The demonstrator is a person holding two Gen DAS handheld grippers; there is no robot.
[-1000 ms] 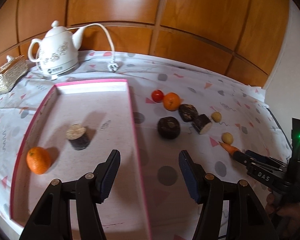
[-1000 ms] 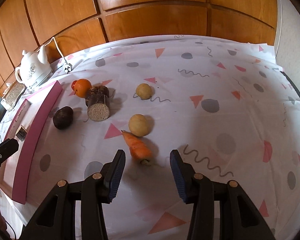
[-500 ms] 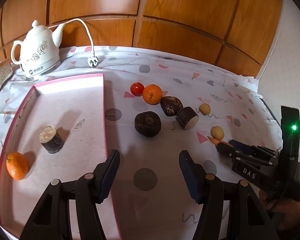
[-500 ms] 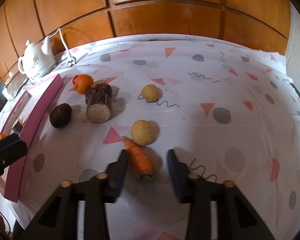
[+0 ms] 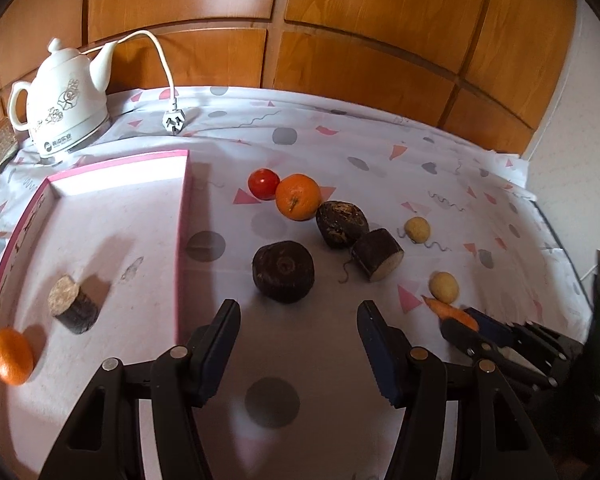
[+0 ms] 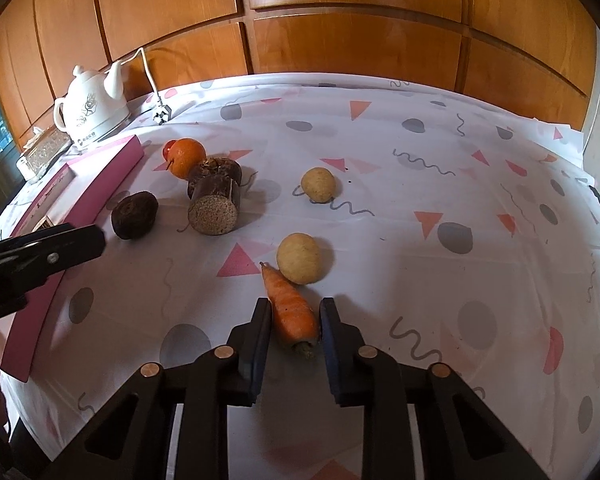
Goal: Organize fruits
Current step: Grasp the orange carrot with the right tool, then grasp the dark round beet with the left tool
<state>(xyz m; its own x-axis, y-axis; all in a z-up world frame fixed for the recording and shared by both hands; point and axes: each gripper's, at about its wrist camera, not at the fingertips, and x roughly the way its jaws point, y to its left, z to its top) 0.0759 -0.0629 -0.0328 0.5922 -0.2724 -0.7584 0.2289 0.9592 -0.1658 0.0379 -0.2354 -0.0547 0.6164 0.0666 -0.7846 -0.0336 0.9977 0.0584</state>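
An orange carrot [image 6: 290, 304] lies on the patterned cloth beside a pale round fruit [image 6: 299, 263]. My right gripper [image 6: 295, 312] is shut on the carrot's thick end, both pads pressing its sides. My left gripper [image 5: 298, 314] stands open and holds nothing, just short of a dark round root [image 5: 283, 270]. To its left is the pink tray [image 5: 184, 216], holding an orange [image 5: 10, 356] and a cut dark piece [image 5: 74, 308]. On the cloth lie a tomato [image 5: 263, 184], another orange [image 5: 298, 202], two more dark pieces [image 5: 342, 224] and a second pale fruit [image 5: 417, 230].
A white kettle [image 5: 66, 116] with its cord and plug [image 5: 174, 122] stands at the back left, next to a woven box [image 6: 44, 152]. Wooden panels close off the back. The cloth drops off at the table's right edge [image 6: 596, 200].
The right jaws have closed onto the carrot. My left gripper has moved right, off the tray and toward the dark round root, staying equally open.
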